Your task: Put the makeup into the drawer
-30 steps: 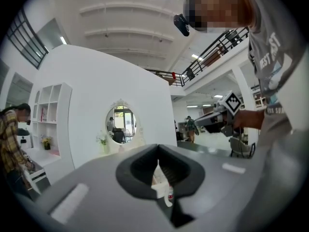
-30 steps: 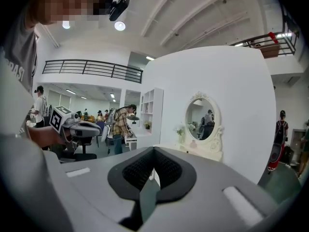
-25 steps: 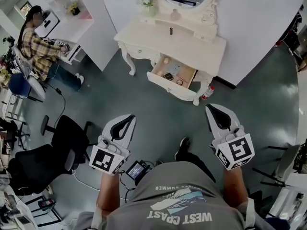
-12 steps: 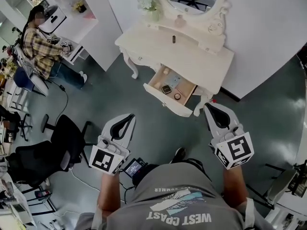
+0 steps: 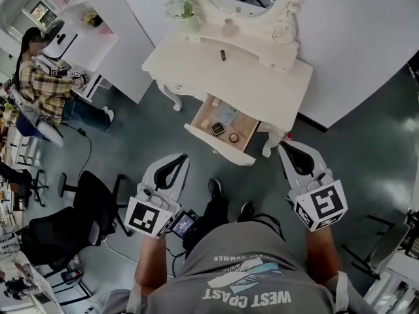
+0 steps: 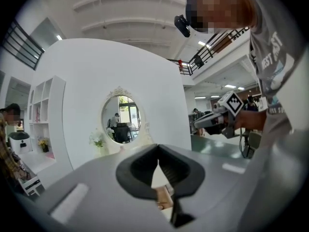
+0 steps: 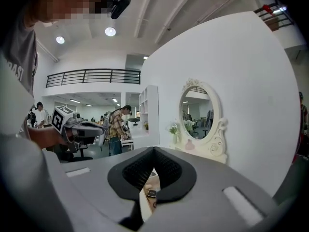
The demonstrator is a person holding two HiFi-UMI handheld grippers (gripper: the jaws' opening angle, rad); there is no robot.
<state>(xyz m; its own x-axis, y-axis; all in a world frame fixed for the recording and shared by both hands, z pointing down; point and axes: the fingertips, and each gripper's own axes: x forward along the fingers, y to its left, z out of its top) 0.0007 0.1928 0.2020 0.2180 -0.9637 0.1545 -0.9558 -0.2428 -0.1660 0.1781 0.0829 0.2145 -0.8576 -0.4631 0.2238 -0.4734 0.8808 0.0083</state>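
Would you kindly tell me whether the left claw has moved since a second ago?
Yes. In the head view the left claw has come forward: the gap between its tip and the open drawer has clearly narrowed.

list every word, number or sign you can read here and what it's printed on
"WEST COAST": large print on the person's grey t-shirt, upside down in the head view.
"SUMMER": what the smaller line above it on the same shirt looks like; the rest is too small to read.
No letters on the marker cubes of the left gripper and right gripper, only black-and-white square patterns.
The small screen by the feet is too small to read.
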